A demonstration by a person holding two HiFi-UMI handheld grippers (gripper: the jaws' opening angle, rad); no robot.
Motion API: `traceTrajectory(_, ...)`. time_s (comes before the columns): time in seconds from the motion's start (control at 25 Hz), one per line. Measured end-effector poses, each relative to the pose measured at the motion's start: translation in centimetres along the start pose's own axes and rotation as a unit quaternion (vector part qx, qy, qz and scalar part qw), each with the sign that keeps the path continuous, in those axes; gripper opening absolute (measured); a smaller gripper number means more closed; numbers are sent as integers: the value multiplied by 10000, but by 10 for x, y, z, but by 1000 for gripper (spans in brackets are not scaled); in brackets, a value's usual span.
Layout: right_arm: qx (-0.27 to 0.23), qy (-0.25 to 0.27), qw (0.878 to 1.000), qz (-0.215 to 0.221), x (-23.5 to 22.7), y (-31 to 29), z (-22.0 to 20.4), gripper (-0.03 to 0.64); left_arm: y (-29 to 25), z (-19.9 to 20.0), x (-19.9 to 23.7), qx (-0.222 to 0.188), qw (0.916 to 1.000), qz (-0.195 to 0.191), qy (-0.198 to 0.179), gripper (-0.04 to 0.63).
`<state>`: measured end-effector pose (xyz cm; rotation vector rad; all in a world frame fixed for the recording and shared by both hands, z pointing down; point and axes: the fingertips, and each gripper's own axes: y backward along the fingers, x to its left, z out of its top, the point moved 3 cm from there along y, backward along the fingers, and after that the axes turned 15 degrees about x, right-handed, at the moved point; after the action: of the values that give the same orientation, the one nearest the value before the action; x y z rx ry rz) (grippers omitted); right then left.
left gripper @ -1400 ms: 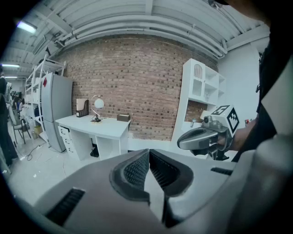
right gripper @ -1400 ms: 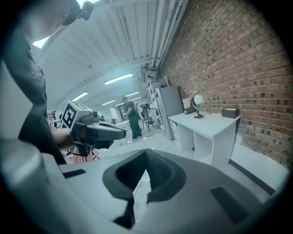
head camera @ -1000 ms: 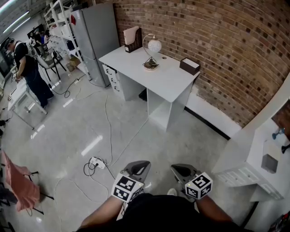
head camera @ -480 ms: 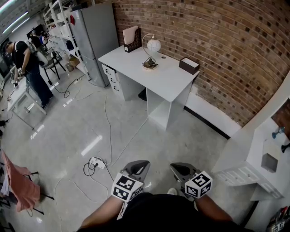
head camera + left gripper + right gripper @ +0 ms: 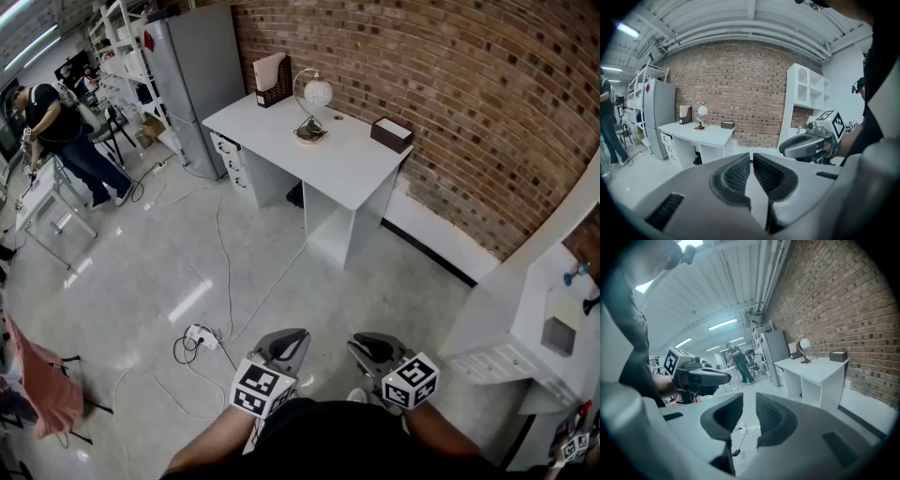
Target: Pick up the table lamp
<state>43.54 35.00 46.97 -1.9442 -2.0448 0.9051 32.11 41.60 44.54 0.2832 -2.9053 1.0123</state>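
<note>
The lamp (image 5: 317, 96) stands on a white desk (image 5: 349, 167) set against a brick wall (image 5: 450, 84), well apart from both claws. It sits toward the wall edge of the desk, between a file holder (image 5: 273, 79) at the corner and a dark box (image 5: 392, 136); the rest of the desk top is bare. A grey fridge (image 5: 192, 84) stands just beside the desk, and a white shelf unit (image 5: 548, 309) rises on the right. The pale floor (image 5: 281, 244) is glossy, with a thin cable running across it to a power strip (image 5: 202, 337). A person (image 5: 56, 127) stands by another table at the far left. The left claw (image 5: 289, 339) is pressed together with nothing in it. The right claw (image 5: 371, 347) has just been opening and stands slightly spread, with only floor showing in the gap. Both are held low and close to the person's body, pointing across the floor toward the desk.
</note>
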Motion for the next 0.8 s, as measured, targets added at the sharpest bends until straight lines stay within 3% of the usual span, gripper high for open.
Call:
traceTrajectory(0.2,-67,61,10000,-33,-2,1,0,166,-1,-1,-2,-55,10000,-13,1,21)
traceTrajectory(0.28,-79,109,9999,-58,-2,1,1,196,0,0,-2,-89,10000,-20,10,82)
traceTrajectory(0.8,-331,256,9990,-157,-7,10,19,421,9,9,11,-224,9996,192,-7,247)
